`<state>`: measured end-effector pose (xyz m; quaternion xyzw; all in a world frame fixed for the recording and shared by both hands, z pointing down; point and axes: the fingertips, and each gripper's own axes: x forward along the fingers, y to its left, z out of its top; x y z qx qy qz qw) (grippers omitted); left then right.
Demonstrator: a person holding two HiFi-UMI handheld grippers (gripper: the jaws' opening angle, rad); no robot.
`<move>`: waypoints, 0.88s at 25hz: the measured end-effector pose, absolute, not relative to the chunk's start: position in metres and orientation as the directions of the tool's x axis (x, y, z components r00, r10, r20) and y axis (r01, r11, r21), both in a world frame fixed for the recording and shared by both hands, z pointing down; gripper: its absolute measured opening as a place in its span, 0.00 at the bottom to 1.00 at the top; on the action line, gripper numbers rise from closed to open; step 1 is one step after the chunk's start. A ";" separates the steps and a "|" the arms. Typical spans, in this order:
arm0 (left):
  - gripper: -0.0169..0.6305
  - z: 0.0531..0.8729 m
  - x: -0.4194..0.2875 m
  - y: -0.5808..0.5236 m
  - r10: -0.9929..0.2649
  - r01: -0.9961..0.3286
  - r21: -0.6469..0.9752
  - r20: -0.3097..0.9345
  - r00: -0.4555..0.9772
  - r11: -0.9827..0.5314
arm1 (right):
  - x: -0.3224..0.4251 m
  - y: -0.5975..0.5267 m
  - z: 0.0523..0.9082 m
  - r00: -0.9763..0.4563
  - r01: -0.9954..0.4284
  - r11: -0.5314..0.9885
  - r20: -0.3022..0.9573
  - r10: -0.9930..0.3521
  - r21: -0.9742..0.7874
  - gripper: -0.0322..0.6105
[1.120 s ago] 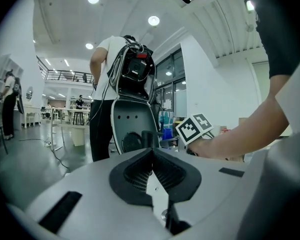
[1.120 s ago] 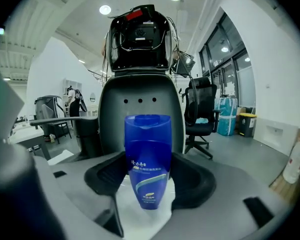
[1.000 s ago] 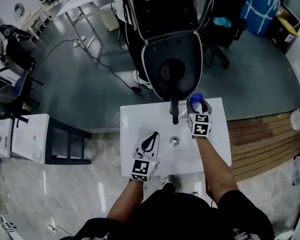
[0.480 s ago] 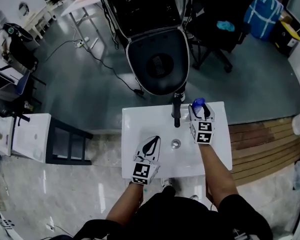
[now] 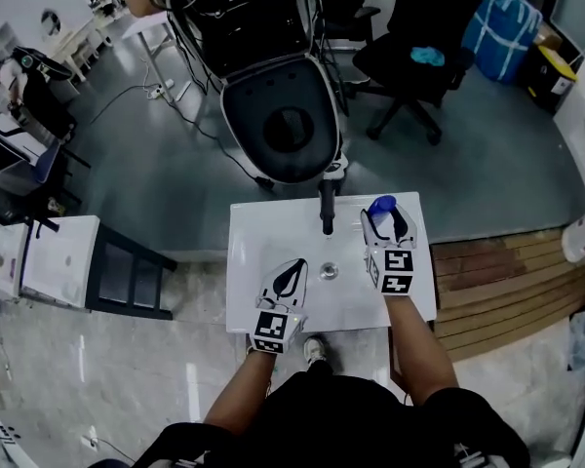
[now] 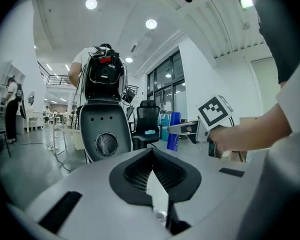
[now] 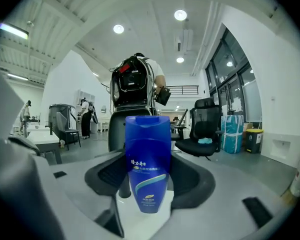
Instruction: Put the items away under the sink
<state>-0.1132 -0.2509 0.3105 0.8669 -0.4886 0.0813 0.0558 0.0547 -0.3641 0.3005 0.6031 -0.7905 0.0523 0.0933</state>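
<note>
Nearby, faucet (image 5: 326, 206) beside bottle (image 5: 381, 205), chair (image 5: 414, 61) beyond

The bottle (image 7: 148, 164) is bright blue, with a pale swoosh and small white letters on its front. The sink (image 5: 263, 252) is white and its tap (image 5: 326, 208) is black. The right gripper (image 5: 385, 222) and the left gripper (image 5: 294, 266) are light grey with black ribbed pads inside. Each one has a cube with black and white squares on it. The floor (image 5: 175, 183) is dark grey. The boards (image 5: 497, 271) beside the sink are brown wood. The office chair (image 5: 409, 66) is black, with a teal cloth (image 5: 427, 56) on its seat. A big bag (image 5: 507, 18) is blue. The bin (image 5: 549, 61) has a yellow lid.
</note>
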 end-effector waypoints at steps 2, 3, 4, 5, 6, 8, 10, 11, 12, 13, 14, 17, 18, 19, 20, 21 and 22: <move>0.05 0.303 -0.108 -0.241 -0.842 -0.858 0.006 0.188 0.505 -0.513 | 0.059 -0.349 0.293 -0.266 -0.960 0.278 0.201 -0.943 0.035 0.47; 0.05 0.299 -0.103 -0.235 -0.844 -0.859 0.006 0.184 0.504 -0.512 | 0.064 -0.340 0.289 -0.270 -0.959 0.283 0.201 -0.942 0.037 0.47; 0.05 0.296 -0.098 -0.228 -0.845 -0.860 0.007 0.181 0.503 -0.510 | 0.069 -0.331 0.287 -0.273 -0.957 0.286 0.201 -0.941 0.037 0.47; 0.05 0.294 -0.092 -0.221 -0.846 -0.861 0.009 0.177 0.502 -0.509 | 0.075 -0.321 0.284 -0.276 -0.957 0.289 0.201 -0.940 0.038 0.47; 0.05 0.291 -0.086 -0.214 -0.848 -0.861 0.010 0.173 0.502 -0.508 | 0.081 -0.310 0.281 -0.279 -0.956 0.292 0.197 -0.940 0.040 0.47; 0.05 0.286 -0.074 -0.200 -0.851 -0.863 0.009 0.157 0.501 -0.506 | 0.090 -0.289 0.272 -0.284 -0.953 0.298 0.184 -0.941 0.048 0.47; 0.05 0.280 -0.063 -0.187 -0.855 -0.864 0.009 0.141 0.500 -0.504 | 0.098 -0.266 0.264 -0.289 -0.952 0.302 0.174 -0.941 0.048 0.47; 0.05 0.278 -0.057 -0.179 -0.856 -0.865 0.008 0.135 0.498 -0.502 | 0.101 -0.254 0.261 -0.293 -0.951 0.304 0.170 -0.941 0.047 0.47; 0.05 0.275 -0.052 -0.170 -0.858 -0.866 0.008 0.131 0.497 -0.500 | 0.104 -0.240 0.260 -0.297 -0.950 0.309 0.168 -0.940 0.046 0.47; 0.05 0.272 -0.045 -0.161 -0.858 -0.866 0.009 0.127 0.497 -0.500 | 0.108 -0.227 0.260 -0.301 -0.949 0.313 0.166 -0.939 0.047 0.47; 0.05 0.270 -0.038 -0.153 -0.857 -0.864 0.012 0.123 0.501 -0.504 | 0.113 -0.214 0.261 -0.303 -0.948 0.314 0.165 -0.939 0.045 0.47; 0.05 0.268 -0.020 -0.126 -0.851 -0.859 0.021 0.118 0.511 -0.512 | 0.127 -0.178 0.267 -0.305 -0.949 0.314 0.169 -0.937 0.030 0.47; 0.05 0.269 -0.018 -0.115 -0.854 -0.862 0.024 0.120 0.505 -0.506 | 0.129 -0.166 0.270 -0.313 -0.946 0.322 0.171 -0.934 0.027 0.47; 0.05 0.270 -0.016 -0.105 -0.860 -0.867 0.027 0.120 0.497 -0.497 | 0.129 -0.154 0.273 -0.322 -0.943 0.331 0.173 -0.931 0.026 0.47; 0.05 0.270 -0.015 -0.095 -0.865 -0.873 0.028 0.118 0.487 -0.488 | 0.130 -0.143 0.275 -0.332 -0.940 0.341 0.174 -0.927 0.026 0.47; 0.05 0.269 -0.014 -0.086 -0.871 -0.877 0.028 0.113 0.479 -0.479 | 0.131 -0.133 0.276 -0.339 -0.937 0.348 0.174 -0.924 0.025 0.47; 0.05 0.269 -0.013 -0.078 -0.875 -0.881 0.024 0.110 0.472 -0.472 | 0.133 -0.124 0.276 -0.344 -0.935 0.353 0.173 -0.923 0.024 0.47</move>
